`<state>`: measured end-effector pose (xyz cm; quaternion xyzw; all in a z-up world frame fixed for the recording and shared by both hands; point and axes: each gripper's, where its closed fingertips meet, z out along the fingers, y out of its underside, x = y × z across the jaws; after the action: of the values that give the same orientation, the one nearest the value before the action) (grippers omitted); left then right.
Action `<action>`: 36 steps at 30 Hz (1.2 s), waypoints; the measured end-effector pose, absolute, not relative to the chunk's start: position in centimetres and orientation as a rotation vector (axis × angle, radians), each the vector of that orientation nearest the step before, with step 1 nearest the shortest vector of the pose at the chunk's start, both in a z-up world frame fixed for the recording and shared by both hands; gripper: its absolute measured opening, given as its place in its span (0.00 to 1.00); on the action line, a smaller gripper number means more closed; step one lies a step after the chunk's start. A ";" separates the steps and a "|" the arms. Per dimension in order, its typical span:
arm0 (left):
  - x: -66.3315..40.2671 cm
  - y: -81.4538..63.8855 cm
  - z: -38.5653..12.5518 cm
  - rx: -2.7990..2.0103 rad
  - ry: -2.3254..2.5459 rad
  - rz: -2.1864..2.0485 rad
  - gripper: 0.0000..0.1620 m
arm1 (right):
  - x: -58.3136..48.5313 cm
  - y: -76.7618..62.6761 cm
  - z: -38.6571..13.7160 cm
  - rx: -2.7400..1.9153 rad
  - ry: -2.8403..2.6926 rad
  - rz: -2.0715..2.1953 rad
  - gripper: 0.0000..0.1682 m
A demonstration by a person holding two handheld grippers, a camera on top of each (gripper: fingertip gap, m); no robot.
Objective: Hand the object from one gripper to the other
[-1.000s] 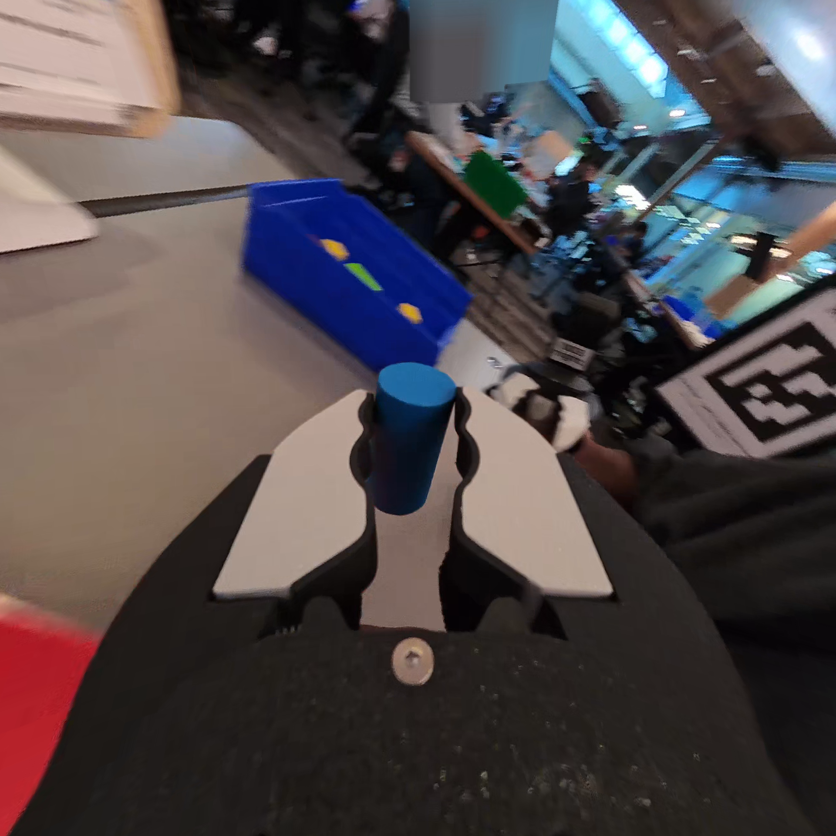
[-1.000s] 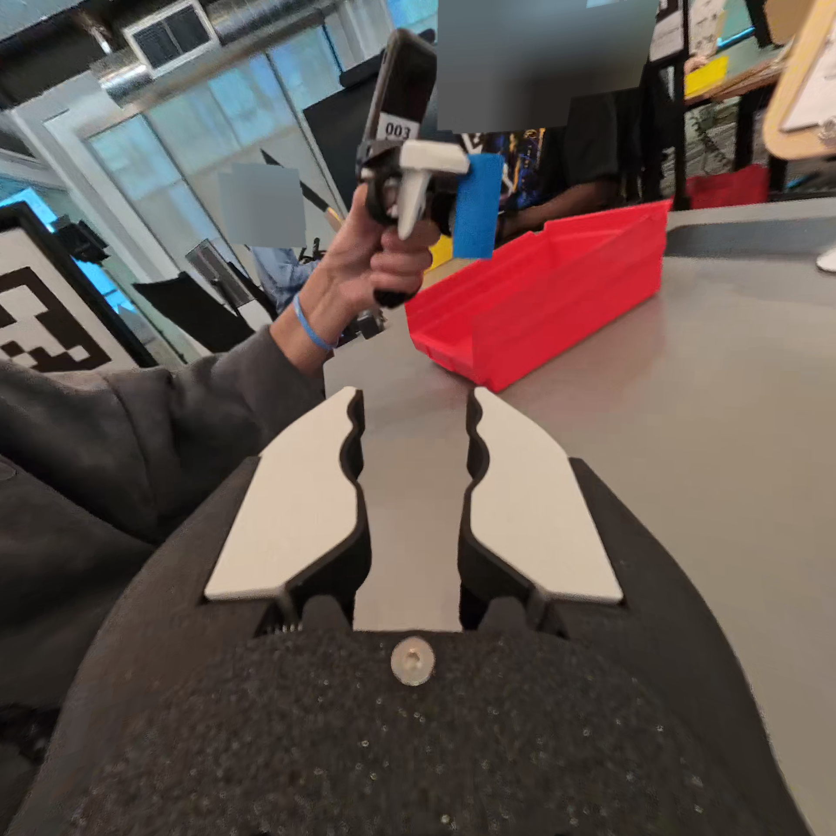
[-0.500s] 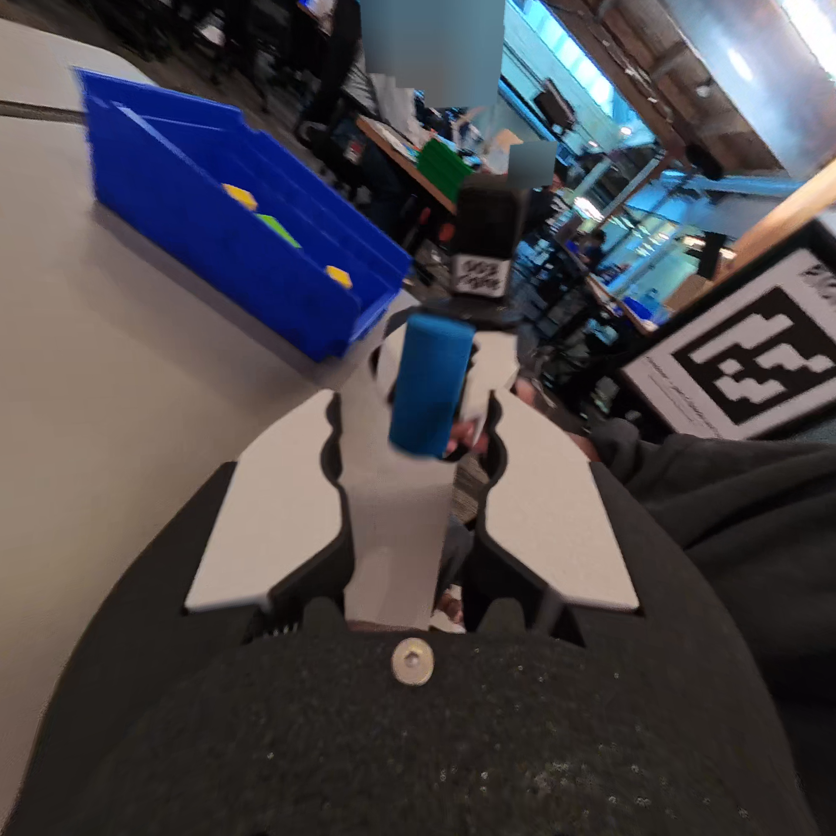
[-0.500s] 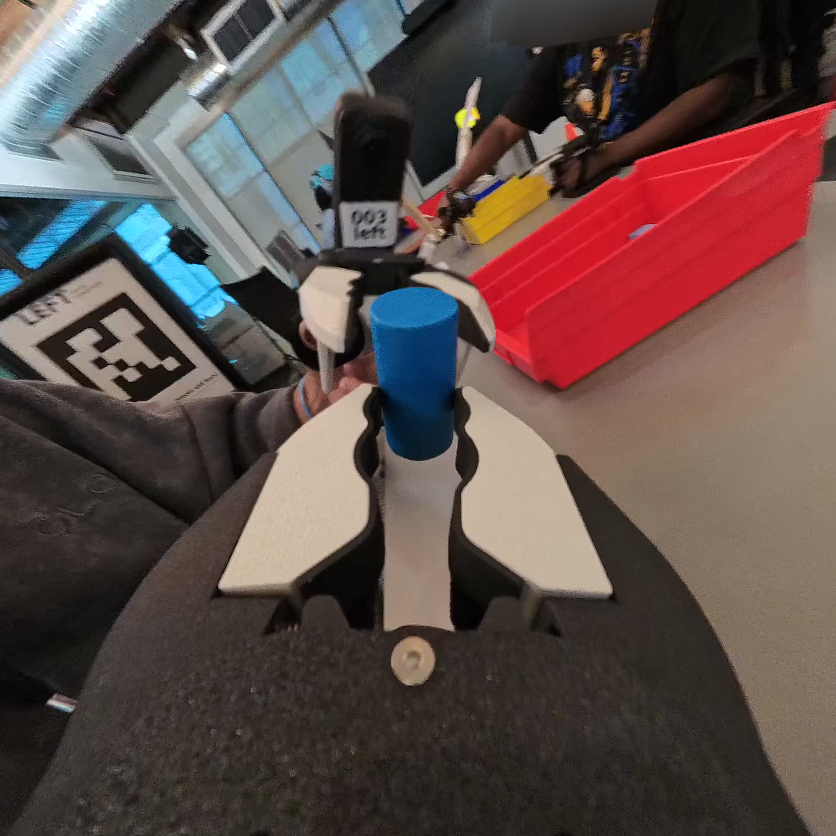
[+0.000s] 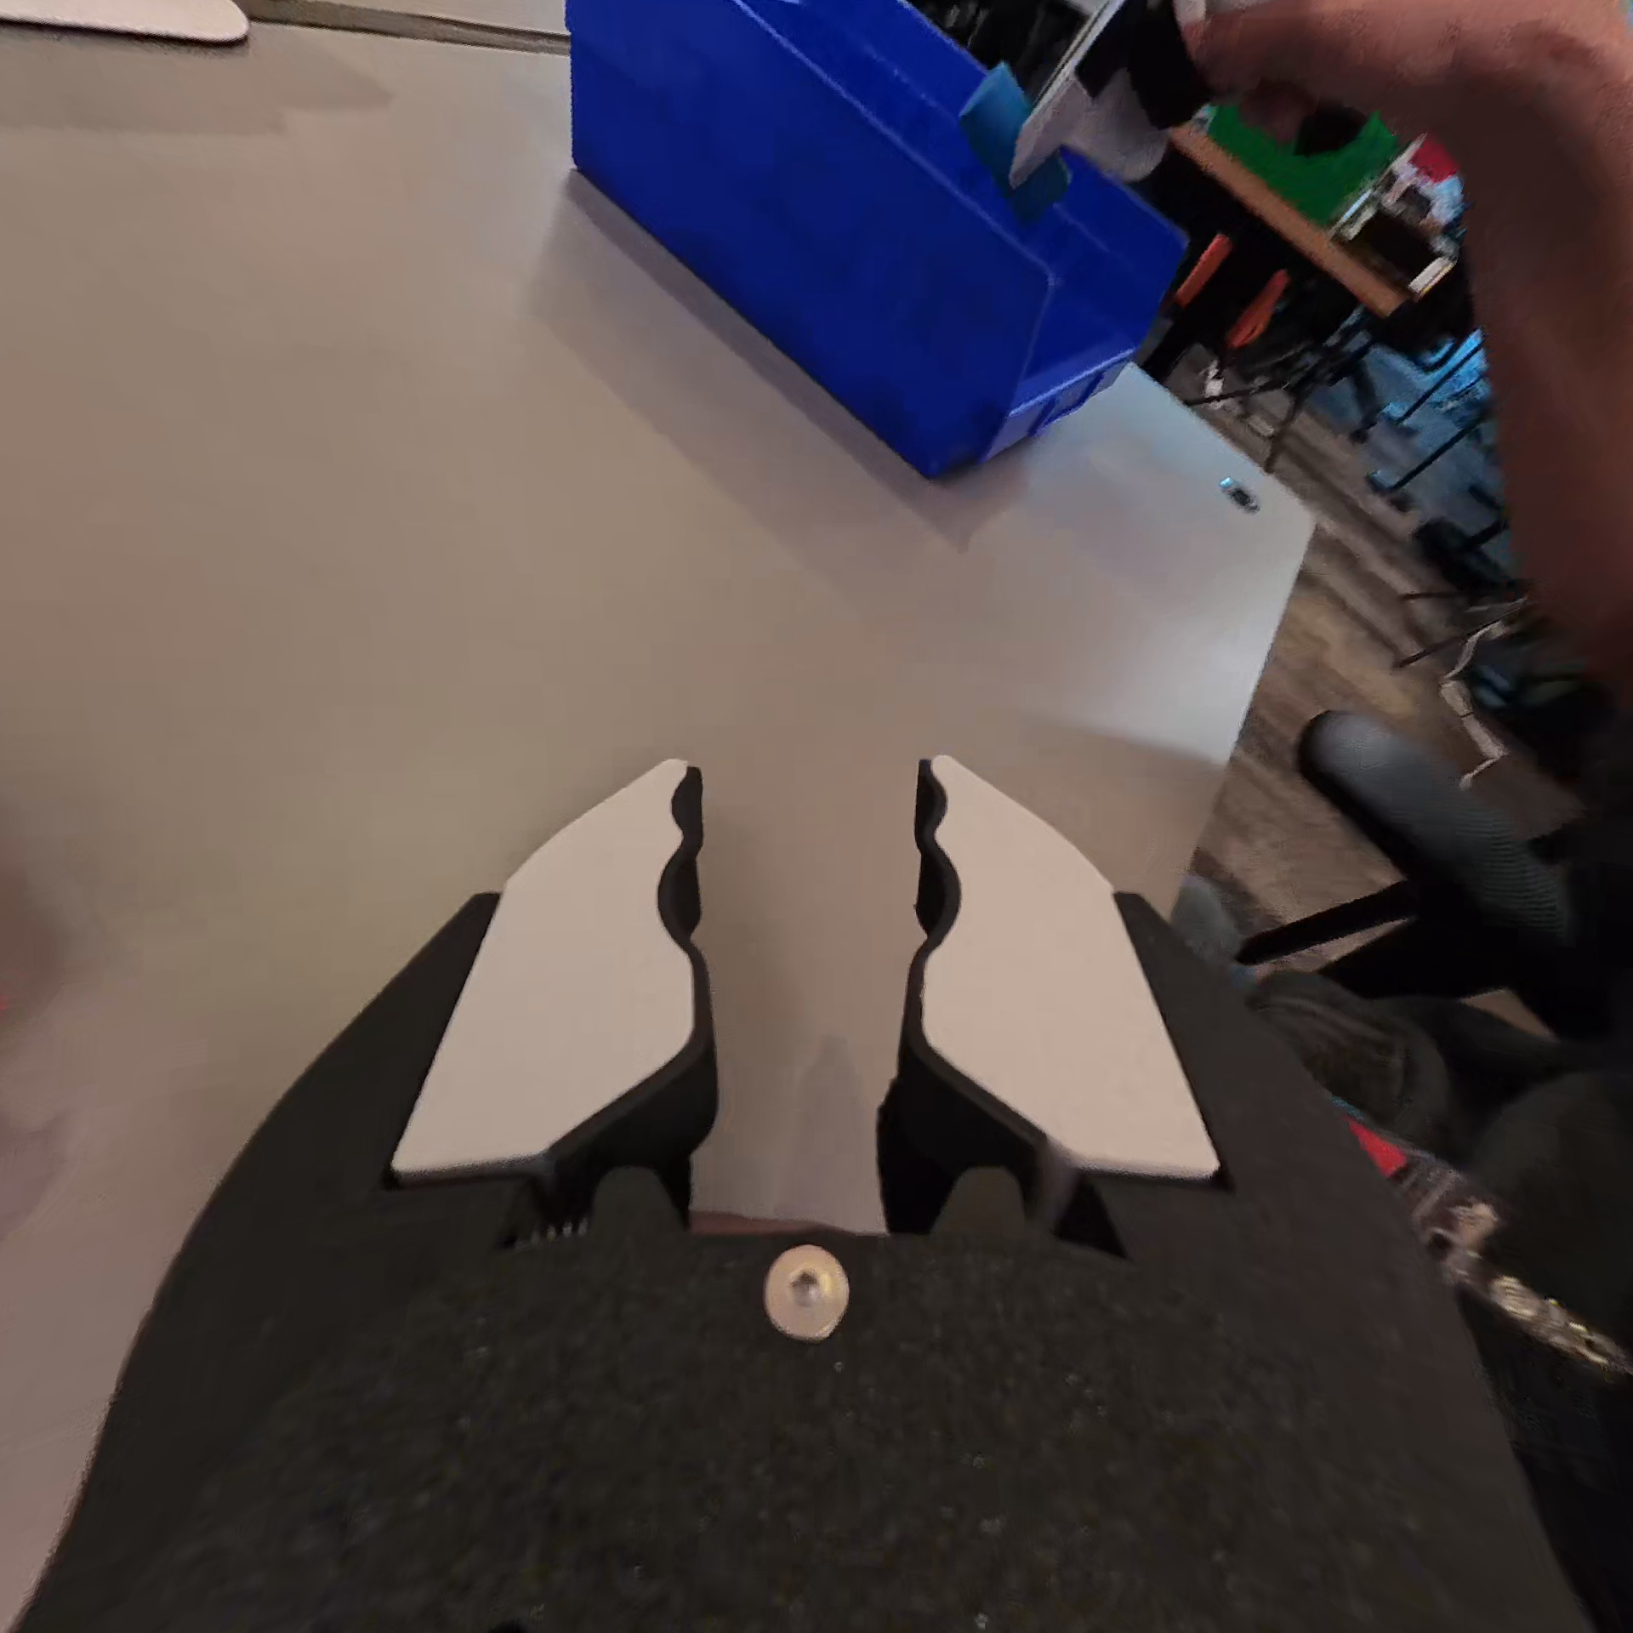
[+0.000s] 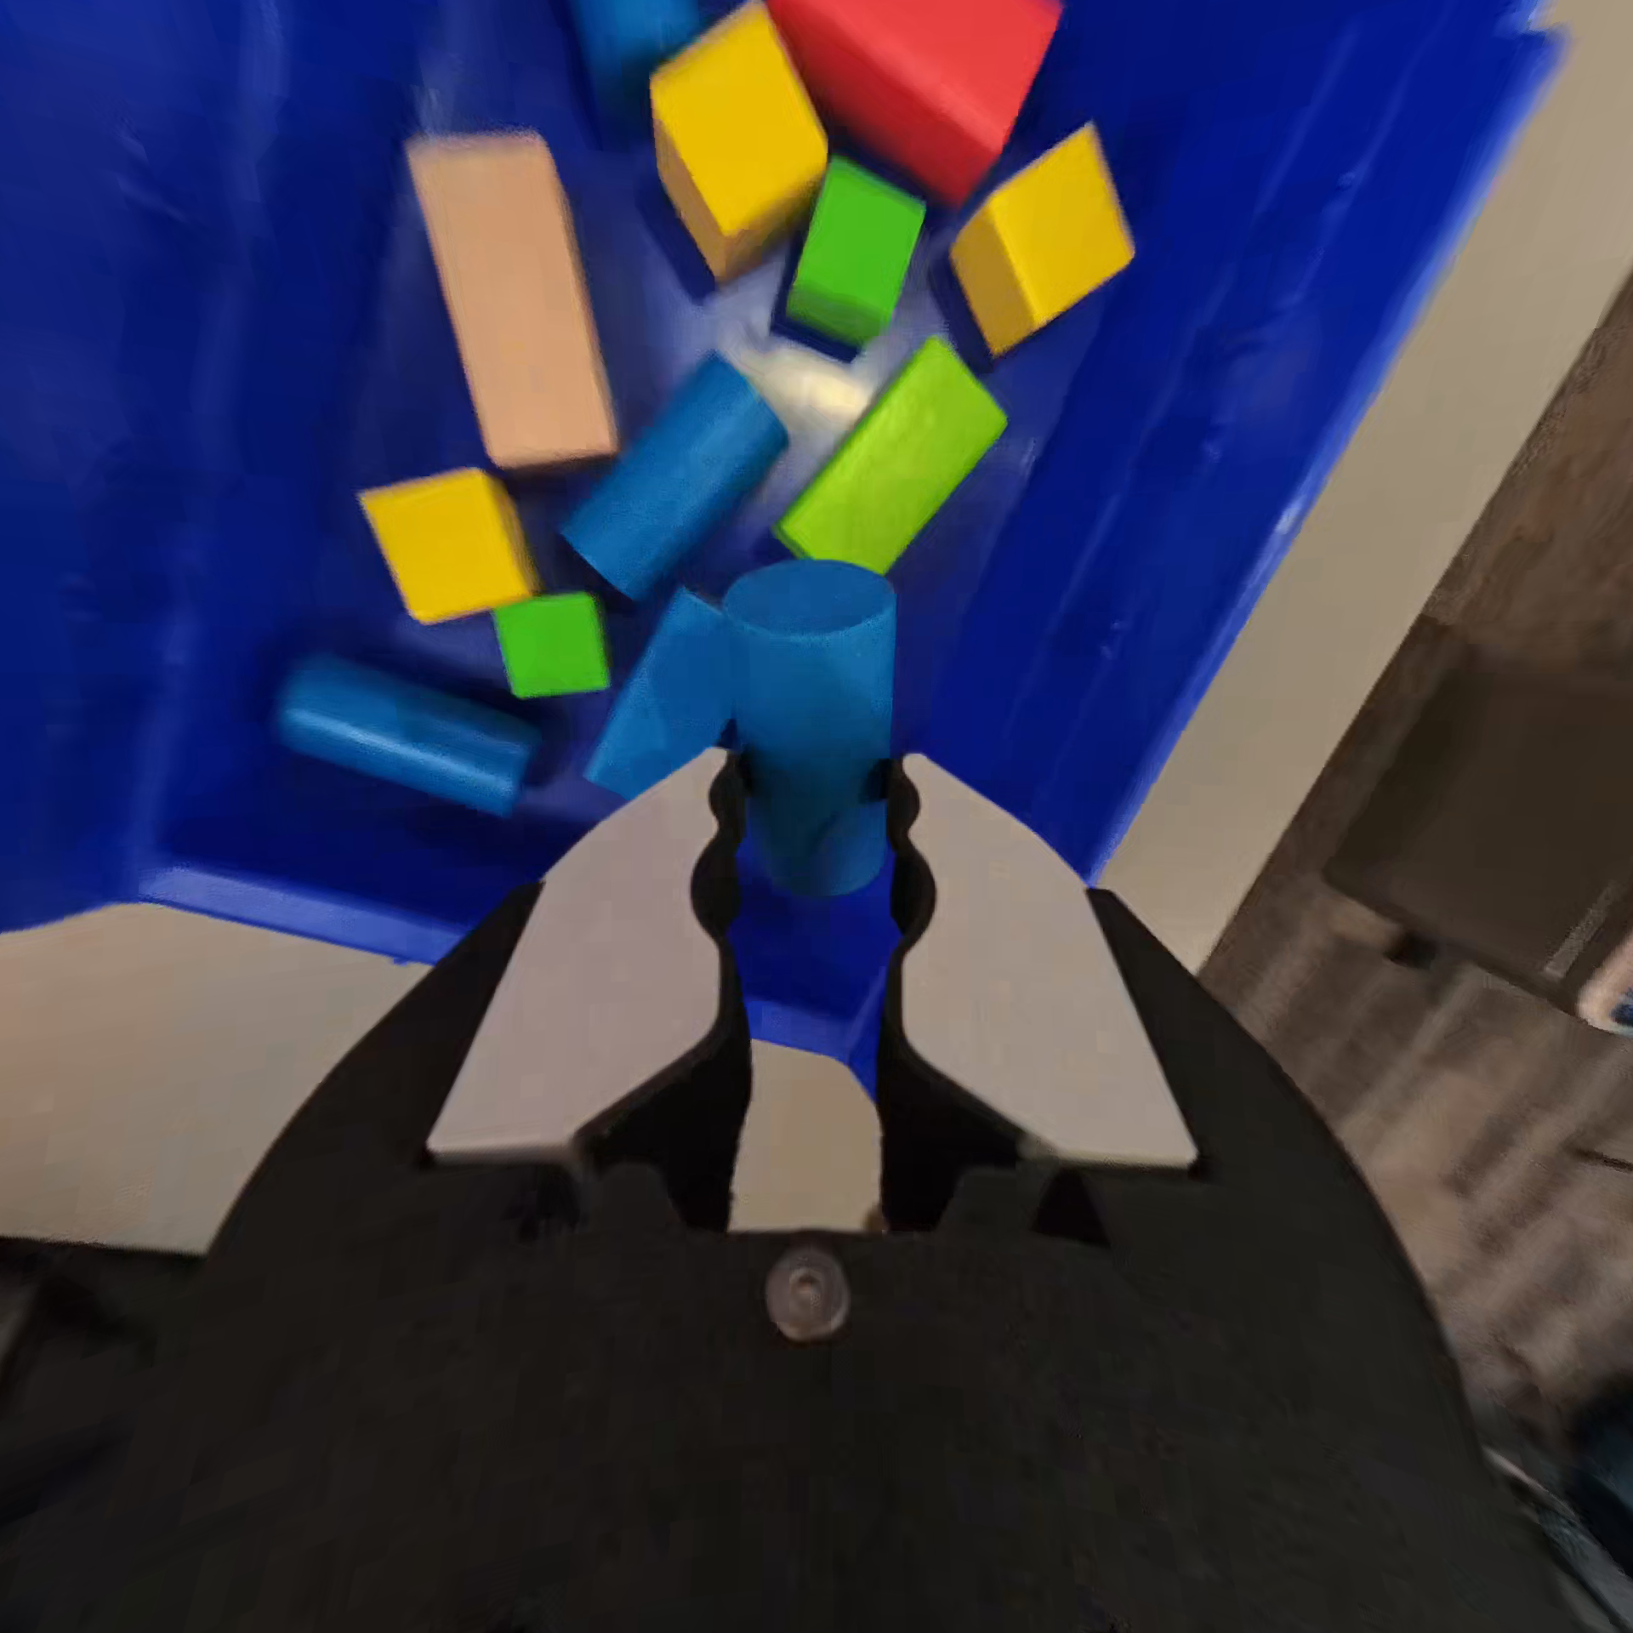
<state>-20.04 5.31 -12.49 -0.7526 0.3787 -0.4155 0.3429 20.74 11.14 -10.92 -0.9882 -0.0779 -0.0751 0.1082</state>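
Here's the right gripper (image 6: 808,769) poised over the deep blue plastic bin (image 6: 1237,442), its white fingers clamped on the short blue wooden cylinder (image 6: 808,698) — gripped around the lower half of its round side, flat end pointing down into the bin. Below it in the bin lies a jumble of painted blocks: yellow cubes (image 6: 451,543), green blocks (image 6: 892,459), a long tan block (image 6: 512,300), a red block (image 6: 919,71) and more blue cylinders (image 6: 676,477). Beside the bin, over the bare grey worktop (image 5: 309,442), the left gripper (image 5: 808,778) hangs empty, jaws spread wide. The hand-over looks done to me. That cylinder seems light, rigid and smooth-painted — a curved side could roll in the jaws, so the notched mid-section grip is the sensible one.
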 end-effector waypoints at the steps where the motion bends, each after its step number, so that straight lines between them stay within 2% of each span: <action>1: -20.1 5.4 -12.6 -1.952 0.999 -1.055 0.28 | 21.0 11.1 -11.9 -2.982 -0.320 -0.250 0.18; 6: -20.0 5.3 -11.9 -1.916 1.022 -1.019 0.28 | 21.6 11.5 -14.9 -3.105 -0.903 -0.421 0.18; 9: -20.2 5.3 -12.2 -1.903 1.052 -0.958 0.28 | 23.1 11.9 -15.9 -3.128 -1.074 -0.577 0.19; 21: -20.2 5.3 -12.1 -1.902 1.058 -0.965 0.28 | 23.7 12.5 -18.4 -3.175 -1.187 -0.478 0.19; 23: -20.4 5.5 -12.3 -1.909 1.057 -0.948 0.29 | 23.7 12.2 -18.1 -3.183 -1.140 -0.483 0.19; 24: -20.4 5.6 -12.2 -1.906 1.051 -0.952 0.29 | 23.7 12.2 -17.4 -3.165 -1.092 -0.511 0.24; 25: -20.5 5.6 -12.1 -1.904 1.043 -0.956 0.30 | 23.6 12.2 -16.2 -3.127 -1.020 -0.564 0.29; 28: -21.1 6.3 -12.0 -1.906 1.016 -0.914 0.31 | 20.8 11.5 -11.3 -2.864 -0.877 -0.624 0.30; 31: -21.9 7.6 -12.0 -1.944 0.957 -0.866 0.31 | 12.6 9.5 -8.0 -2.493 -0.705 -0.290 0.31; 33: -22.3 7.8 -11.7 -1.979 0.894 -0.930 0.31 | 4.4 6.3 -7.3 -2.267 -0.542 0.219 0.33; 34: -22.5 8.0 -11.5 -1.992 0.869 -0.961 0.31 | 0.5 4.1 -7.2 -2.148 -0.490 0.482 0.30; 36: -24.2 9.7 -11.2 -2.036 0.800 -0.890 0.31 | -4.8 0.2 -8.0 -1.951 -0.432 0.785 0.28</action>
<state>-24.17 9.68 -11.24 -0.7972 0.3135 -0.3487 0.3801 -4.77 0.17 -7.96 -0.7987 -0.1767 0.3214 0.4770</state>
